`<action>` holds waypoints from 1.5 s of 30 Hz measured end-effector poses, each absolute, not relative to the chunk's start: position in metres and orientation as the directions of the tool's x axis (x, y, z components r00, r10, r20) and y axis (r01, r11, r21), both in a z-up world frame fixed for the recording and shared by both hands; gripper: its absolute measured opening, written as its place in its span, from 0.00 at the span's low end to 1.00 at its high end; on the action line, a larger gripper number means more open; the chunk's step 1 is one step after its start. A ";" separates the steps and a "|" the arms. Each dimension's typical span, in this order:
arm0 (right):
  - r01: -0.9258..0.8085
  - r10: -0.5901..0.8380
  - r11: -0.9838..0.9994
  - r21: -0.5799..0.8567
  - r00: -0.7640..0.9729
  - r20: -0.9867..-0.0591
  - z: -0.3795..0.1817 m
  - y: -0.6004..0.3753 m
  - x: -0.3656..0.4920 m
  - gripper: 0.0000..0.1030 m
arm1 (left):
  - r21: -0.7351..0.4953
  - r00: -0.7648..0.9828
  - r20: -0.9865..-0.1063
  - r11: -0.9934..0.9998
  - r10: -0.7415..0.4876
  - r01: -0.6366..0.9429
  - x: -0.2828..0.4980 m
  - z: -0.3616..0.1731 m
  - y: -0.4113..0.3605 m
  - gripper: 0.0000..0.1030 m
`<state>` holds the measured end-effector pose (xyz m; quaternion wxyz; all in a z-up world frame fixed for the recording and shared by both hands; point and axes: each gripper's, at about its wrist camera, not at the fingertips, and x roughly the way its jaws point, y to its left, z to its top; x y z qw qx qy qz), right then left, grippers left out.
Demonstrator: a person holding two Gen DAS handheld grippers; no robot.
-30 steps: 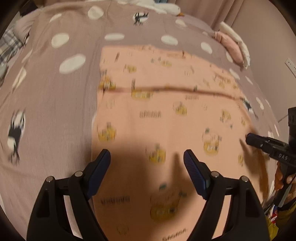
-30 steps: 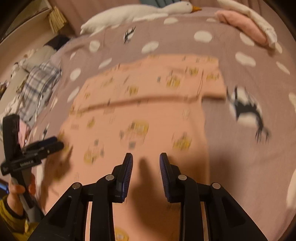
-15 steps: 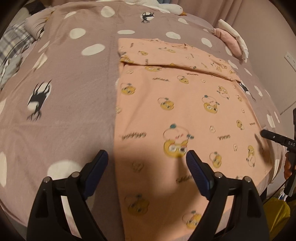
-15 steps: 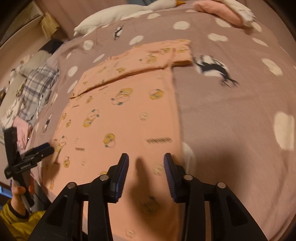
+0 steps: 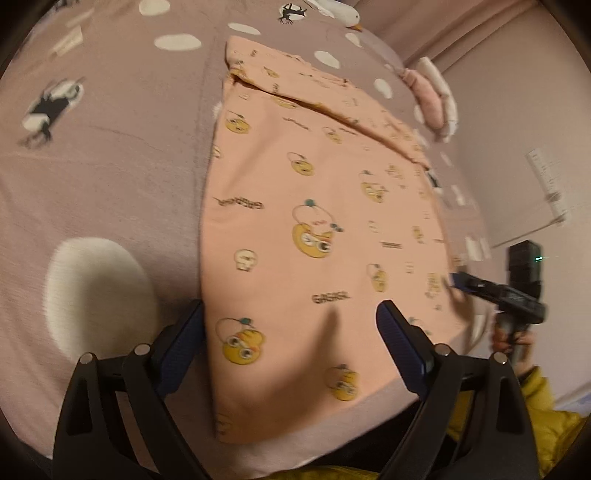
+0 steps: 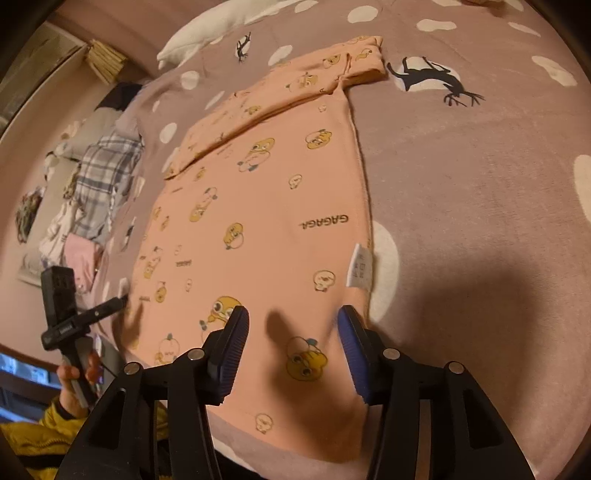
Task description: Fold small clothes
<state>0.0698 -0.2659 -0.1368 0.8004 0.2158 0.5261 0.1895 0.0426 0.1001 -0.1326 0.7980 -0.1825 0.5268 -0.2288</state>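
A small peach shirt [image 5: 317, 206] printed with yellow cartoon ducks lies flat on the mauve bedspread [image 5: 110, 155], its far end folded over into a band. It also shows in the right wrist view [image 6: 273, 206], with a white label at its right edge. My left gripper [image 5: 291, 332] is open and empty, low over the shirt's near left corner. My right gripper [image 6: 291, 332] is open and empty over the near right corner. Each gripper shows in the other's view, the right one [image 5: 480, 286] and the left one [image 6: 92, 314].
The bedspread has white spots and black deer prints [image 6: 432, 79]. A white goose plush [image 5: 340, 11] and a pink and white cushion [image 5: 432, 99] lie at the far side. A plaid cloth pile [image 6: 99, 177] lies off to the left. The bed's near edge is just below the shirt hem.
Both grippers have pulled back toward the shirt's near hem and lowered. The right gripper's jaws have opened wider. The shirt has stayed flat.
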 end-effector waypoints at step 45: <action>-0.050 0.689 0.688 0.724 0.358 -0.630 -0.155 -0.280 0.057 0.28 | -0.693 0.259 -0.663 0.707 -0.703 0.143 0.041 -0.142 0.094 0.44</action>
